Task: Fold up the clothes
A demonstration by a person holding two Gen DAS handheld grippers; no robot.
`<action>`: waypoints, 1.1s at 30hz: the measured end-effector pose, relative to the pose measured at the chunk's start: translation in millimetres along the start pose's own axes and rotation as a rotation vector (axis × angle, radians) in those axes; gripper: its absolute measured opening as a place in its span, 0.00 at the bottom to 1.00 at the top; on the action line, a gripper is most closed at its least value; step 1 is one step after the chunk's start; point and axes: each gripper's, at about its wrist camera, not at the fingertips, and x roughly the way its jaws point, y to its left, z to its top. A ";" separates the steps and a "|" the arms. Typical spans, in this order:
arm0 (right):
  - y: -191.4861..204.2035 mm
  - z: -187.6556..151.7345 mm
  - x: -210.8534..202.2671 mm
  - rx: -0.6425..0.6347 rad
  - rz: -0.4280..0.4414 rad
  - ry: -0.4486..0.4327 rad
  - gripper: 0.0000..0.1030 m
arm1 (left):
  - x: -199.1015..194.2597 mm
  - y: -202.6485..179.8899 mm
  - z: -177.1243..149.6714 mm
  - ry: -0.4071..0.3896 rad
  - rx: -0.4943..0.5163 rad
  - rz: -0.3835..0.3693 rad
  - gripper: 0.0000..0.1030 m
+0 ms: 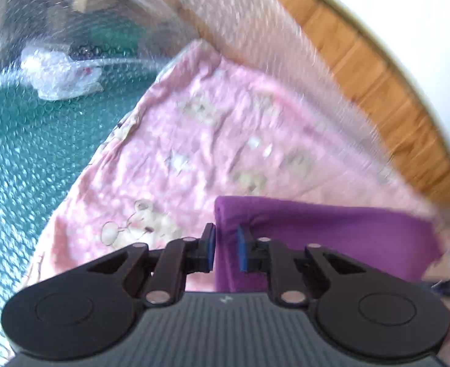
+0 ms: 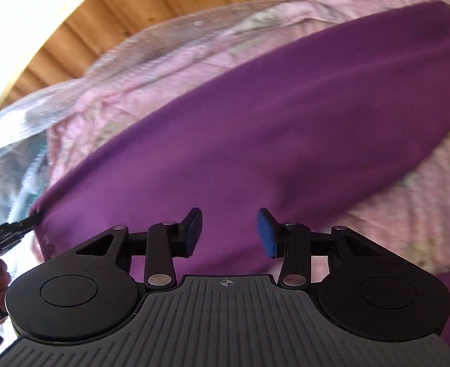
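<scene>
Left gripper (image 1: 226, 246) jaws pinch purple cloth (image 1: 332, 238); right gripper (image 2: 229, 232) jaws gape.

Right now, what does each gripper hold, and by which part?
Left gripper: purple cloth, pinched at its folded corner. Right gripper: open, holding nothing.

A home bedroom: pink cartoon bedsheet (image 1: 212, 140), wood-panelled wall (image 2: 151, 9).

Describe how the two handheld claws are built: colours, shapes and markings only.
Both match. The left claw and the right claw each have black linkage arms with silver rivets, blue pads on the fingertips, two round black discs at the base, and a grey ribbed plate between them bearing a small pale mark.
</scene>
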 end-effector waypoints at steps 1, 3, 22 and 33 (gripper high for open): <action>-10.4 2.3 -6.2 -0.004 -0.029 -0.007 0.44 | 5.7 -6.2 -2.3 0.019 0.034 0.011 0.16; -31.3 6.9 -18.7 -0.012 -0.089 -0.021 0.49 | 9.5 -10.2 -12.8 0.036 0.032 0.025 0.26; -400.0 146.4 -54.8 0.755 -0.091 -0.334 0.67 | 11.5 -14.5 -8.1 0.065 -0.118 0.206 0.14; -354.1 161.7 -109.8 0.351 -0.191 -0.687 0.00 | 30.5 -36.2 -13.8 0.076 -0.026 0.281 0.43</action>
